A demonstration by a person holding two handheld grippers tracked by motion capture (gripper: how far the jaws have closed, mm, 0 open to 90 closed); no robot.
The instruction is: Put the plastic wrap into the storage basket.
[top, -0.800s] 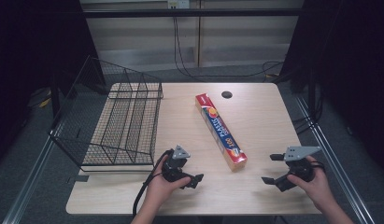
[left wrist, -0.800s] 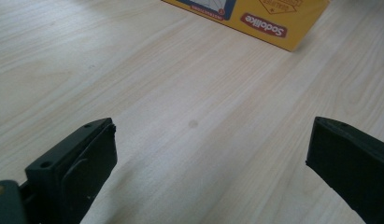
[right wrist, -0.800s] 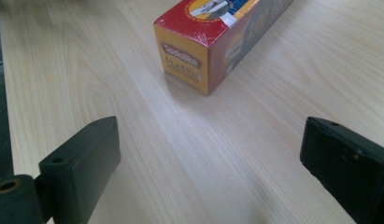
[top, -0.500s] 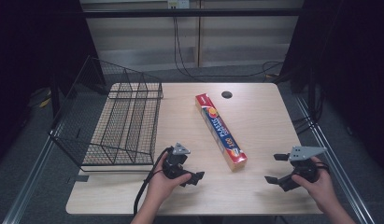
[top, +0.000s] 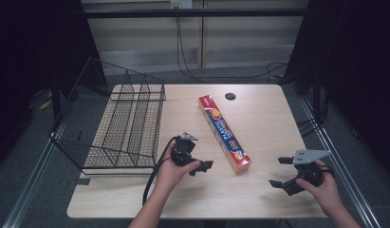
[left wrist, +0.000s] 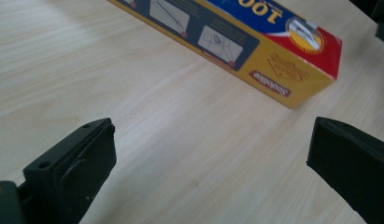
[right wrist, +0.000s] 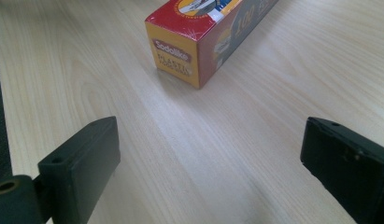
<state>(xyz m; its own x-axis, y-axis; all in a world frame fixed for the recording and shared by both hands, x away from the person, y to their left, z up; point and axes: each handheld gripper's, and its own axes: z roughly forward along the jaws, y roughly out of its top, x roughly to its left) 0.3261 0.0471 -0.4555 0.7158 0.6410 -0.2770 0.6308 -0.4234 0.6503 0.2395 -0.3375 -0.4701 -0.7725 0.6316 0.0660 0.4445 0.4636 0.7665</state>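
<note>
You have one plastic-wrap box (top: 224, 132), one wire basket (top: 117, 124), one table (top: 264, 123), and two grippers: left gripper (top: 202, 167), right gripper (top: 279, 171).

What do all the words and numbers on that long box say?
"Sodolike" on the box's yellow end, right gripper view.
"PLASTIC" beneath it; the next line is too blurred.
"100" on the box's blue top, left gripper view.
"Sodolike" on its yellow side, same view.
Small print elsewhere is too small to read.

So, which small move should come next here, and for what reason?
Probably ease the left gripper forward to the near end of the wrap box. Its jaws are open and empty, the box lies flat just ahead, and the right gripper, also open, is farther away.
</note>
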